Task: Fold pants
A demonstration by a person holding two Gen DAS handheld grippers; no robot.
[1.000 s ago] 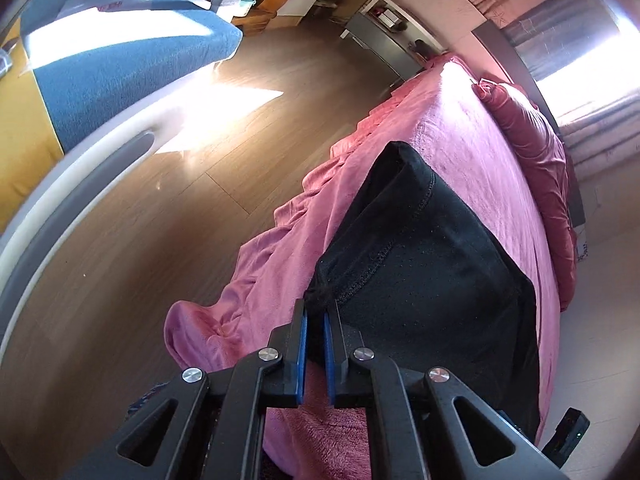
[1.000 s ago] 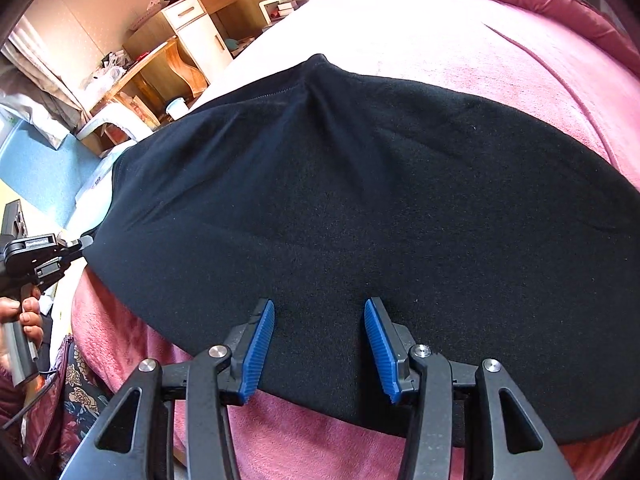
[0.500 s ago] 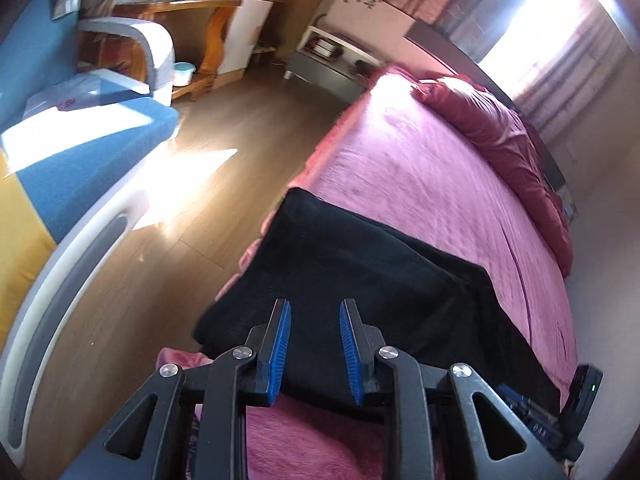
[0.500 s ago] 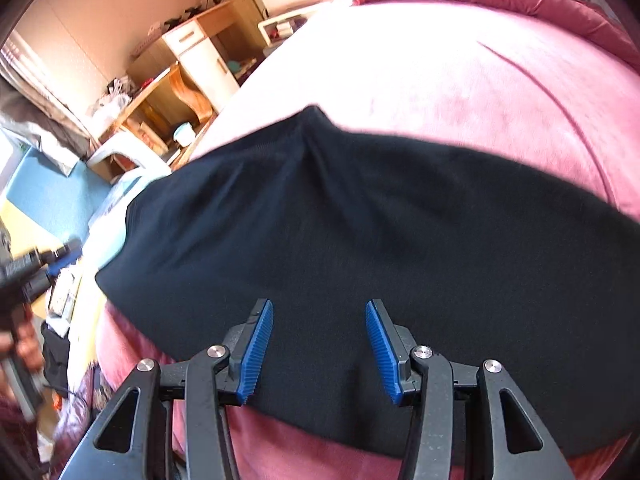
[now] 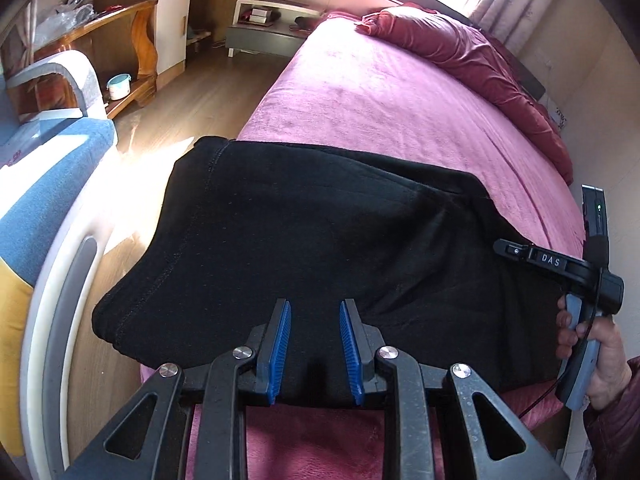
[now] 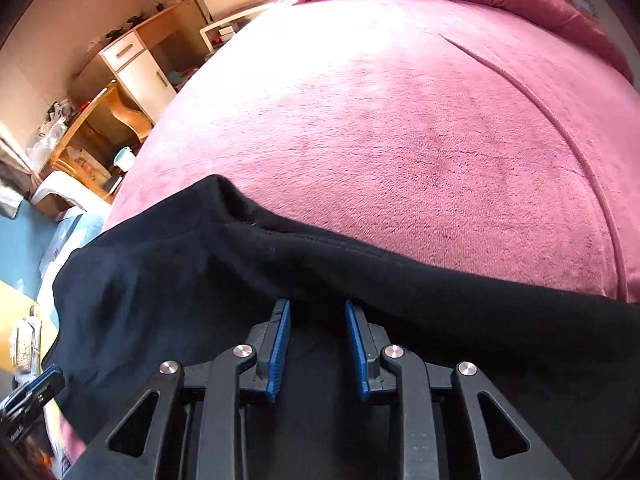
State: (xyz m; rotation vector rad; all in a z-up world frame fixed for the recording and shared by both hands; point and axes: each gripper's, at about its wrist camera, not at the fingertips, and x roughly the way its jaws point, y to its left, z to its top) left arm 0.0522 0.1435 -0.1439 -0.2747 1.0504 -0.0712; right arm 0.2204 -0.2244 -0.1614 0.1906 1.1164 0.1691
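Note:
Black pants (image 5: pixel 320 248) lie folded across the near edge of a pink bed (image 5: pixel 392 100). My left gripper (image 5: pixel 314 312) is open, its blue pads just above the pants' near edge, holding nothing. My right gripper (image 6: pixel 317 308) is open too, low over the black pants (image 6: pixel 240 280), with cloth lying between and under the fingers. The right gripper's body and the hand holding it also show at the right of the left wrist view (image 5: pixel 592 280). The pants' left end hangs slightly over the bed's side.
A dark red duvet (image 5: pixel 460 48) is bunched at the bed's far end. Wooden floor (image 5: pixel 200 96), a wooden desk (image 5: pixel 132 28) and a grey nightstand (image 5: pixel 268 28) lie to the left. A blue and yellow sofa (image 5: pixel 44 184) stands close at the near left.
My left gripper let go of the pants' edge, opened and swung back to face along the bed. My right gripper dropped lower and closer to the pants, jaws narrowing a little.

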